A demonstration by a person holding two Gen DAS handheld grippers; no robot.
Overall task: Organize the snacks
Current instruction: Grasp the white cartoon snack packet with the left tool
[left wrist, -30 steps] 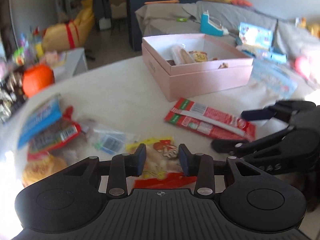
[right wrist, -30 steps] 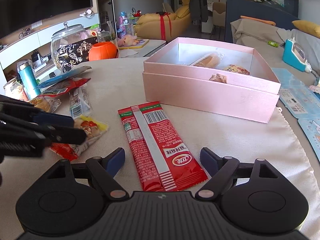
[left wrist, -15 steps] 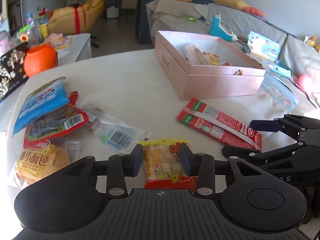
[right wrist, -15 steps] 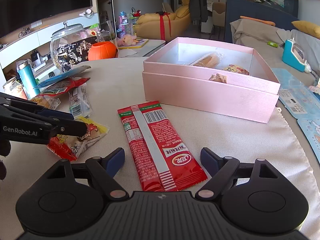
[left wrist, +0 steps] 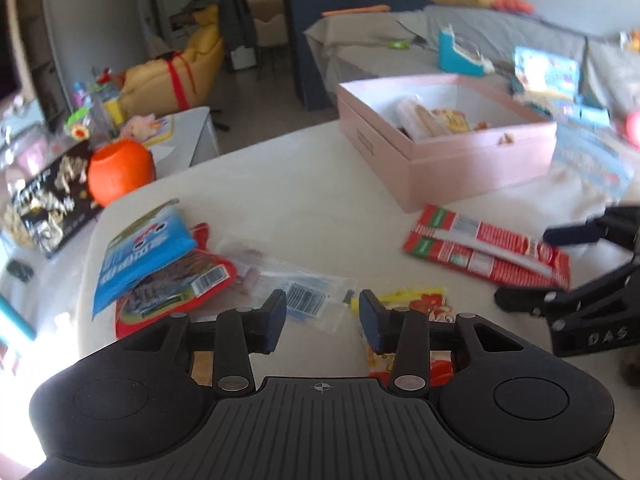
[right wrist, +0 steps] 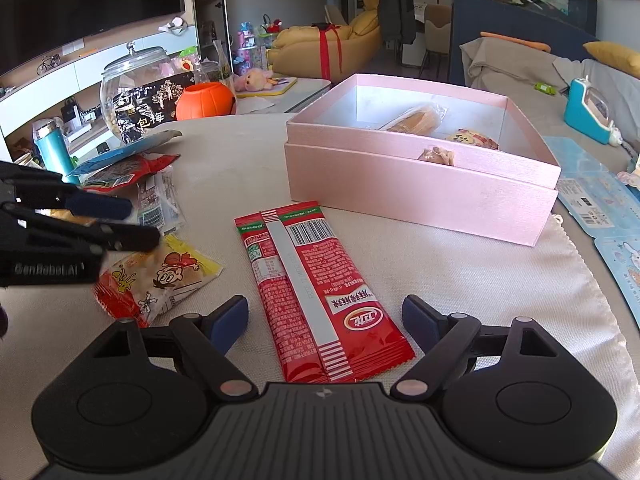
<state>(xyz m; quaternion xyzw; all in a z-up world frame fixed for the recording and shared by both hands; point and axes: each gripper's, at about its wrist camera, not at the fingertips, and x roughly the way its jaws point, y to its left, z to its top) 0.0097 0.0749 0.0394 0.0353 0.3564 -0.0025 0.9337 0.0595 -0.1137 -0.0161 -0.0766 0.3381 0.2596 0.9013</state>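
Since a second ago your left gripper (left wrist: 322, 319) has slid leftward off the yellow-and-red snack bag (right wrist: 160, 280); that bag now lies under its right finger rather than between the two, and the clear barcode packet (left wrist: 296, 300) shows beyond the gap. Its fingers are partly spread, pinching nothing. Your right gripper (right wrist: 325, 320) sits with fingers spread wide on either side of the long red wafer pack (right wrist: 316, 292), not touching it. Further left lie the blue bag (left wrist: 140, 248) over a red bag (left wrist: 176, 288). Beyond stands the open pink box (right wrist: 420, 184) on the table (left wrist: 280, 192), with a few snacks inside.
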